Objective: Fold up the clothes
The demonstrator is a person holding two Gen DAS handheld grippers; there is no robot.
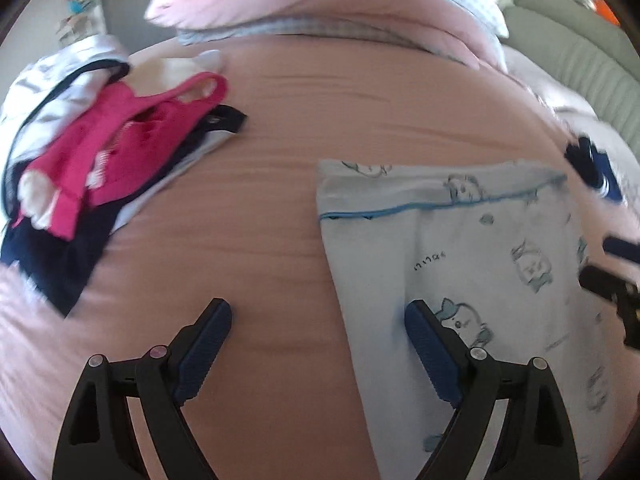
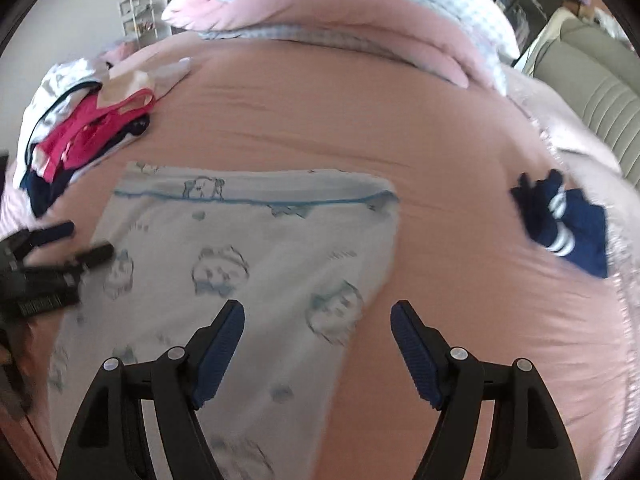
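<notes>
On the pink bed sheet (image 1: 280, 208), the white printed pants (image 1: 472, 248) are lying flat, waistband toward the pillows (image 1: 320, 4). You are holding your left gripper (image 1: 318, 322) over their left edge, jaws spread wide and gripping nothing, one finger above the cloth and one above bare sheet. Your right gripper (image 2: 318, 320) is hovering over their right edge, also spread and empty. A heap of clothes (image 1: 92, 152) is sitting far left; a navy garment (image 2: 572, 224) is lying right.
</notes>
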